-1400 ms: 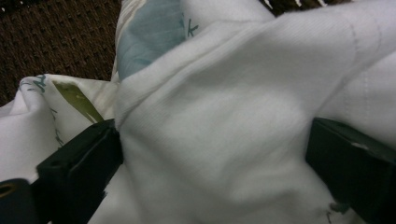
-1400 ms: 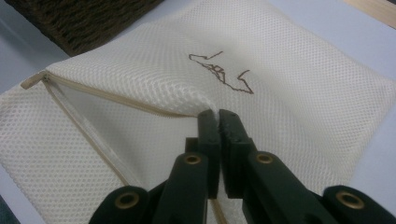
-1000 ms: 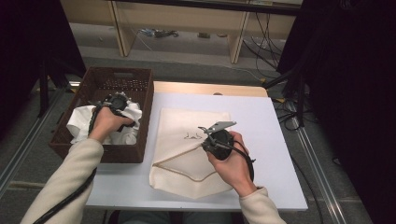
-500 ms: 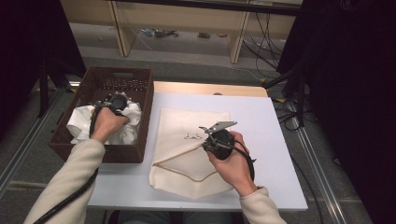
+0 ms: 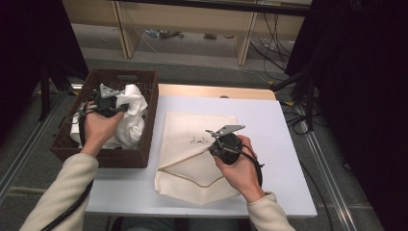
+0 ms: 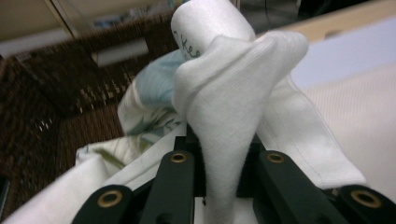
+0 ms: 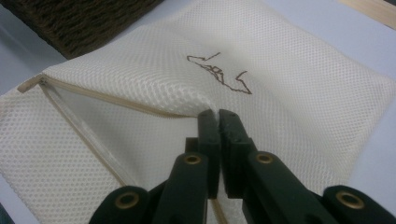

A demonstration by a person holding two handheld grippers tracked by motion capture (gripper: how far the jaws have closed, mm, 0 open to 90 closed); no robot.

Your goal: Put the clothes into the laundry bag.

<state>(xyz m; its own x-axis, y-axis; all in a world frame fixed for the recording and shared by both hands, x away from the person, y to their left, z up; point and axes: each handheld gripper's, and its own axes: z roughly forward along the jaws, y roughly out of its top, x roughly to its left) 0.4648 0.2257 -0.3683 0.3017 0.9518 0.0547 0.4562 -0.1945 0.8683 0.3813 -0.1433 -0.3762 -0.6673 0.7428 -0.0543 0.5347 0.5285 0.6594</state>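
cream mesh laundry bag (image 5: 197, 154) lies flat on the white table top (image 5: 284, 144), zip edge toward the person. taking this bag as landmark.

right gripper (image 5: 214, 144) sits at the bag's near middle, jaws clenched on the upper layer of mesh just beside the zip (image 7: 116, 105). in the right gripper view the black jaws meet on a small raised fold of the netting, so the mouth stands lifted into a shallow wedge that opens to the bag's left. fine honeycomb weave, tan zip tape, a thin brown line drawing stitched farther up the panel.

left gripper (image 5: 115, 101) is left of the bag, over the dark brown woven basket (image 5: 149, 120) that stands just beside the bag's left edge. its jaws have just been closing and now grasp a bunched white cotton cloth (image 6: 224, 107), a soft ridge of it pinched between the pads. the cloth rises out of the pile of white and pale blue fabric in the basket; ribbed knit surface, hemmed edge at one side.

relation that matters: the bag's mouth lies to the right of the held cloth, across the basket wall, with the opening facing that way. judgement: the left hand is the one to carry the cloth over and in; the wedge looks narrow, so snagging on the zip is a risk.
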